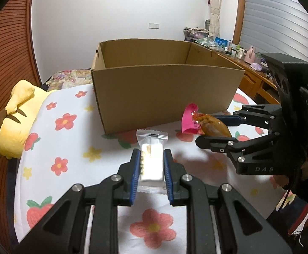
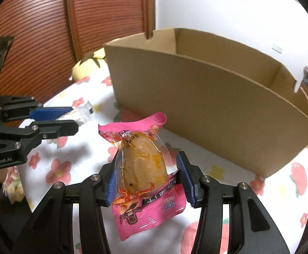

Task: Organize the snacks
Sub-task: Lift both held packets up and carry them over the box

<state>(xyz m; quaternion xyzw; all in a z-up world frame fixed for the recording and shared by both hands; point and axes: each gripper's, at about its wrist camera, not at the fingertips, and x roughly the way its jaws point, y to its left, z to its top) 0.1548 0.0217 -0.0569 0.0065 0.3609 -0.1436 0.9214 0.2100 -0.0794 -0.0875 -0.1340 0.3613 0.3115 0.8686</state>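
Note:
A white sealed snack packet [image 1: 150, 163] hangs above the flowered sheet, and my left gripper [image 1: 151, 151] is shut on it, blue pads pressing both sides. My right gripper [image 2: 146, 160] is shut on a pink packet [image 2: 145, 169] with a yellow-brown piece of food inside. An open cardboard box [image 1: 164, 97] stands on the bed just behind both packets, and what shows of its inside is bare. In the left wrist view the right gripper [image 1: 209, 129] holds the pink packet [image 1: 190, 120] near the box's front wall. In the right wrist view, at the left, is the left gripper [image 2: 74, 117] with the white packet [image 2: 83, 114].
The bed sheet [image 1: 65, 144] has flowers and strawberries printed on it. A yellow plush toy [image 1: 16, 118] lies at the bed's left edge. A wooden desk [image 1: 249, 74] with several bottles stands behind the box on the right. Slatted wooden panels [image 2: 37, 31] line the left side.

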